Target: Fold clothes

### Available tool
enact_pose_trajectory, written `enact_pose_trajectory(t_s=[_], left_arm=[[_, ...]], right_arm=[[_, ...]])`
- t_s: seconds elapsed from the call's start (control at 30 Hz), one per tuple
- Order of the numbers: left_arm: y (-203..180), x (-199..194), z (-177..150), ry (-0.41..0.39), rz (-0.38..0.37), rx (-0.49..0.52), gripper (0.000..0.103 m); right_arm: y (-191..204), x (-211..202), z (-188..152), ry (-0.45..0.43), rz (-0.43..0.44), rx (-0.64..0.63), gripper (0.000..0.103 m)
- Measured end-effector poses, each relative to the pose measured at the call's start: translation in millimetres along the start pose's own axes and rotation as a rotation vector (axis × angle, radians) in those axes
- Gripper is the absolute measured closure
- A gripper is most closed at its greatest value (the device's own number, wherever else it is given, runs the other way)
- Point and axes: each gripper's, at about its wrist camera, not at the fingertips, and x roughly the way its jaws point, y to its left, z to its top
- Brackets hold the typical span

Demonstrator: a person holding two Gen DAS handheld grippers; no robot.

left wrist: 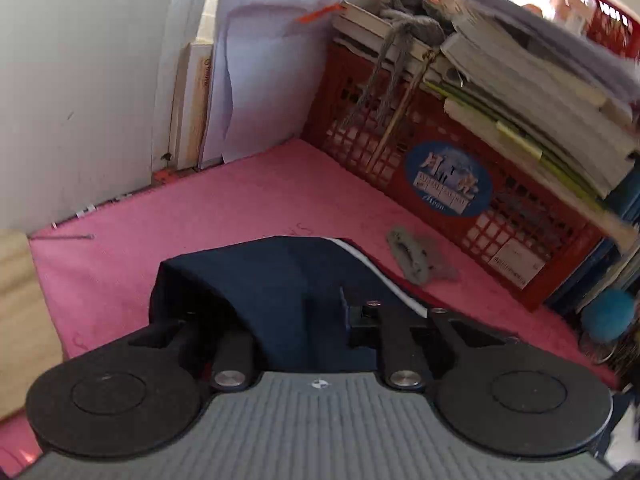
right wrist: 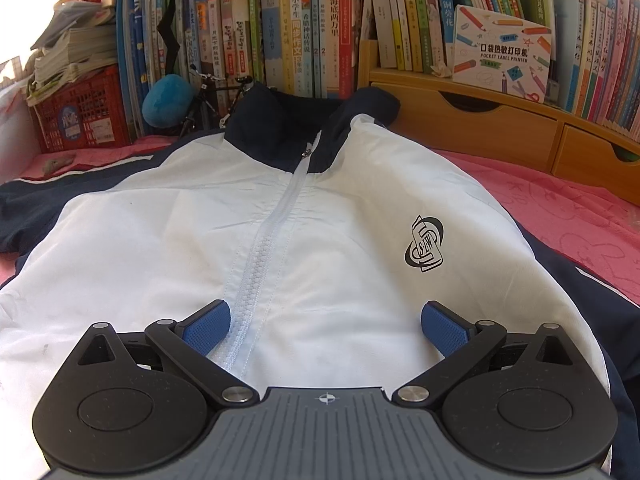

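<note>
— Judging from the right wrist view, how far is the folding carried?

— Little folding is shown. The jacket [right wrist: 320, 220] is seen lying face up and zipped across the middle of the frame on the pink cover [right wrist: 560, 208], with its navy collar [right wrist: 280, 128] toward the bookshelf [right wrist: 320, 20] at the top. The white chest is spread flat, and a navy sleeve [right wrist: 72, 188] is stretched out toward the left edge of the frame.

— And the right gripper [right wrist: 326, 324]?

— It is held with its blue pads well apart, low in the frame, above the zipper [right wrist: 260, 256]; nothing is gripped between them.

— What is shown by the left wrist view?

— Navy cloth [left wrist: 280, 300] is draped over the left gripper [left wrist: 280, 320] in the lower middle of the frame. The fingertips are hidden under it, so whether it is clamped on the cloth cannot be told. A red crate [left wrist: 460, 168] is seen at the upper right.

— So what is left?

— The body is judged unfolded as it lies; the sleeves and the lengthwise folds are yet to be laid in. One sleeve end may be being lifted, though that is only inferred.
</note>
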Motion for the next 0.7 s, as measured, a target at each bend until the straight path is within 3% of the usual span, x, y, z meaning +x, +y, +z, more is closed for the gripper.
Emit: enact_pose_trajectory(t_s=[0.03,0.07,0.13,0.17,0.2,0.27,0.33,0.37,0.4,0.47,0.53,0.67,0.7], left_arm=[[7.8,-0.9,5.2,-0.009,-0.042,-0.101,0.041],[13.5,-1.1,11.8,-0.022,-0.057,-0.198,0.030],[12.1,0.7,19.2,-0.029,-0.005,-0.268,0.056],[2.6,-1.5,18.6,-0.036,0.000,-0.211,0.093],[-9.6,-5.4,16.6,-0.049,-0.012,-0.124,0.103],[-44.3,-31.0,-3.6,-0.109,-0.110,0.174,0.103],[-76.8,-63.2,-44.3,-0.094,-0.200,0.460,0.101],[-92.5,-79.7,-66.5,-0.077,-0.242,0.598,0.098],[-97.8,-88.4,-78.3,-0.063,-0.263,0.652,0.093],[-96.2,-96.8,-89.5,-0.041,-0.279,0.661,0.089],[-94.5,-105.2,-100.7,-0.019,-0.294,0.669,0.078],[-91.2,-121.9,-123.1,0.025,-0.326,0.685,0.036],[-90.4,-126.1,-128.7,0.036,-0.334,0.689,0.035]], right_arm=[[0.1,-0.1,0.0,0.000,0.000,0.000,0.000],[0.2,-0.1,0.1,0.000,0.000,0.001,0.000],[0.2,-0.3,0.3,0.000,0.000,0.001,0.000],[0.1,-0.3,0.3,0.000,0.000,0.001,0.000],[0.1,-0.4,0.4,0.000,0.000,0.001,0.000],[0.1,-0.5,0.5,0.001,0.000,0.001,0.000],[0.1,-0.5,0.5,0.001,0.000,0.001,0.000],[0.0,-0.4,0.5,0.001,0.001,0.001,0.000],[0.0,-0.4,0.5,0.001,0.000,0.001,0.000],[0.2,-0.4,0.5,0.001,0.000,0.001,0.000],[0.0,-0.3,0.5,0.001,0.000,0.001,0.000],[-0.1,-0.1,0.5,0.001,0.001,0.002,0.000],[-0.2,0.0,0.5,0.001,0.001,0.002,0.000]])
